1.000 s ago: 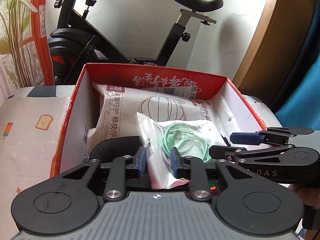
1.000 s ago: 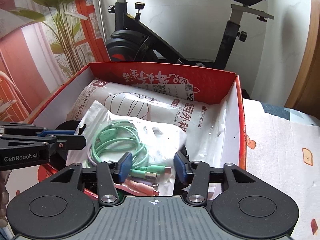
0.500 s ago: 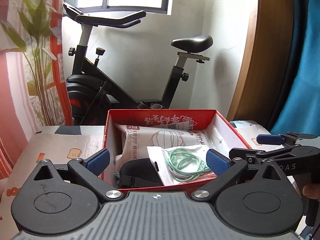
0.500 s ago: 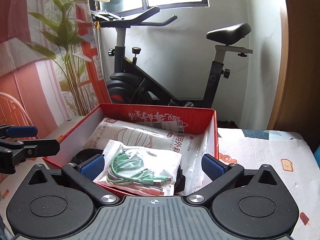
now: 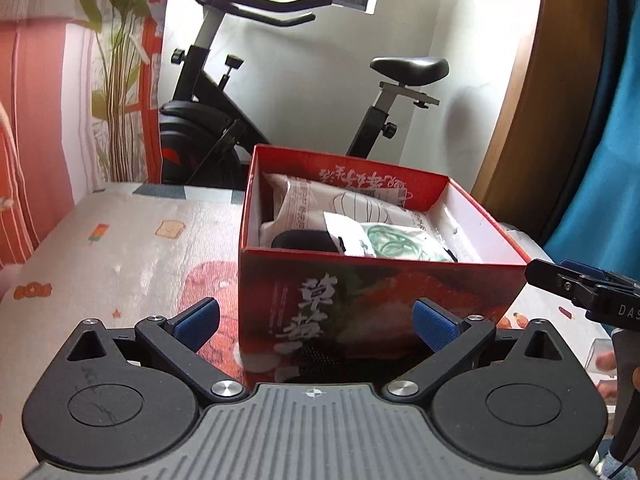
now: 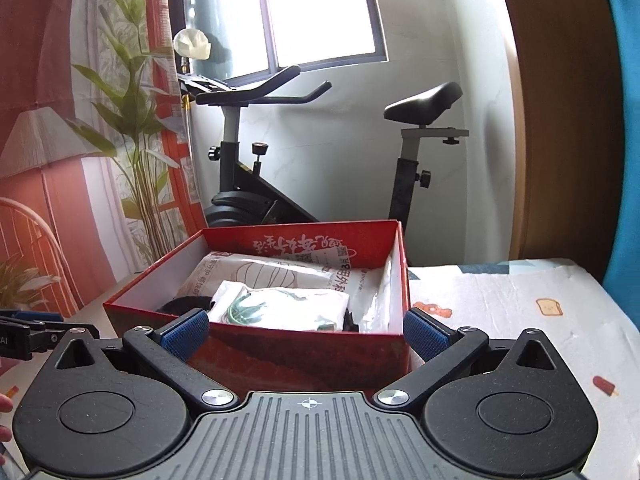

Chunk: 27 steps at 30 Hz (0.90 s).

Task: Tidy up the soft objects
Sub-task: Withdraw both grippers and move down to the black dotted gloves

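Observation:
A red cardboard box [image 5: 372, 292] [image 6: 248, 356] stands on the patterned cloth. Inside lie a large white mask pack [image 5: 320, 204] [image 6: 260, 272], a clear bag of green cables [image 5: 392, 238] [image 6: 280, 304] on top of it, and a black soft item [image 5: 304, 240] [image 6: 184, 304]. My left gripper [image 5: 316, 322] is open in front of the box's near wall, nothing between its blue pads. My right gripper [image 6: 306, 330] is open too, empty, just short of the box. Each gripper shows at the edge of the other's view.
An exercise bike [image 5: 224, 120] [image 6: 248, 184] stands behind the bed. A printed curtain with plants [image 6: 80, 160] hangs at the left, a wooden door frame [image 5: 532, 100] at the right. Patterned bed cloth [image 5: 120, 256] [image 6: 520, 320] spreads both sides of the box.
Both grippers opened wide, letting go of the cable bag, which now lies in the box. Both have pulled back out of the box to its near side.

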Tool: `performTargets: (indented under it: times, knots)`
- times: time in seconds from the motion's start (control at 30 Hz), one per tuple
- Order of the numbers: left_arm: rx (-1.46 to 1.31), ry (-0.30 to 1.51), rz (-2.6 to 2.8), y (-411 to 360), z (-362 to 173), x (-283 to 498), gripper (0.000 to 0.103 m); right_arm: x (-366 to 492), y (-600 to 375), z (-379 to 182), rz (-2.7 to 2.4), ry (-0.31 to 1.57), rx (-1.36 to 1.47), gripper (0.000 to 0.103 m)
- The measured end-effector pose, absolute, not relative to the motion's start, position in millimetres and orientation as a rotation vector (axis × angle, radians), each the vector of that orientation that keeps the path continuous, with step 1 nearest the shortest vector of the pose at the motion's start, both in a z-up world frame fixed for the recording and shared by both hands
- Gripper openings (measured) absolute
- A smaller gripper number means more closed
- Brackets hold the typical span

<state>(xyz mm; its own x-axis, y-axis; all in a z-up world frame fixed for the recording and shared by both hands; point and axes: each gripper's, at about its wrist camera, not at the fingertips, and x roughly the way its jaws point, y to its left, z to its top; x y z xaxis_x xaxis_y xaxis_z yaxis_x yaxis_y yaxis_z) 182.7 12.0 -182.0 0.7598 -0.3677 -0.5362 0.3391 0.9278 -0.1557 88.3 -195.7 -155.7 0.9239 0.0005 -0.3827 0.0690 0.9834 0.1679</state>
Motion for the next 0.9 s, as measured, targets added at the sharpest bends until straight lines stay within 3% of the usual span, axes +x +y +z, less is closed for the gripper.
performTargets:
  times: [0.27,0.9]
  knots:
    - [-0.013,0.528,-0.353,11.4,-202.2,177.5,0.103,76.5,-192.6,-193.9,-0.060,0.448,0.241,0.103]
    - [0.002,0.726,-0.276,11.9,-248.7,190.6,0.103,78.2,-175.5,-239.0,-0.056,0.582,0.157,0.102]
